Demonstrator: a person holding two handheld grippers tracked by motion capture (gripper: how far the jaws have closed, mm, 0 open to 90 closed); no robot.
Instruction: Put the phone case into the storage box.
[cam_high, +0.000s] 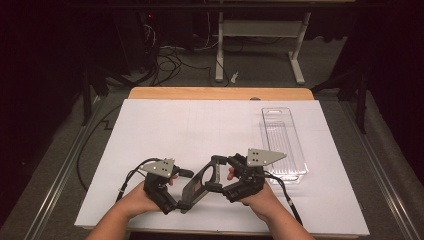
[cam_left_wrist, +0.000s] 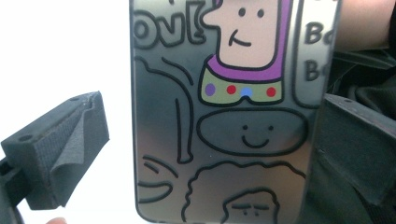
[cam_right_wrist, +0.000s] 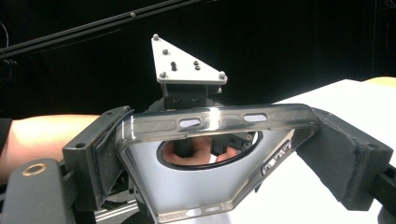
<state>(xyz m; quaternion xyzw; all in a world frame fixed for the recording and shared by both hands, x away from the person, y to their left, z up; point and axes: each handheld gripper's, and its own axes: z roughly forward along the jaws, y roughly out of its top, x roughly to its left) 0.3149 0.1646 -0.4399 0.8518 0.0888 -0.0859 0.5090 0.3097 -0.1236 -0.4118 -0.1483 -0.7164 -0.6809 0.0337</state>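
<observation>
A phone case (cam_high: 197, 185) hangs above the white sheet (cam_high: 190, 125) between both grippers. My right gripper (cam_high: 216, 174) is shut on it, and in the right gripper view its pads press the two sides of the case's smoky rim (cam_right_wrist: 210, 122) near the camera cut-out. My left gripper (cam_high: 183, 190) is at the case's other end. In the left gripper view the case's cartoon-printed back (cam_left_wrist: 233, 107) sits between the jaws of the left gripper (cam_left_wrist: 215, 140). One pad (cam_left_wrist: 70, 149) stands apart from the case and the other pad (cam_left_wrist: 355, 149) is at its edge.
A clear plastic tray (cam_high: 282, 145) lies on the right of the white sheet. The wooden table edge (cam_high: 220, 93) runs along the back. Beyond it are a metal frame (cam_high: 260, 45) and cables on the floor.
</observation>
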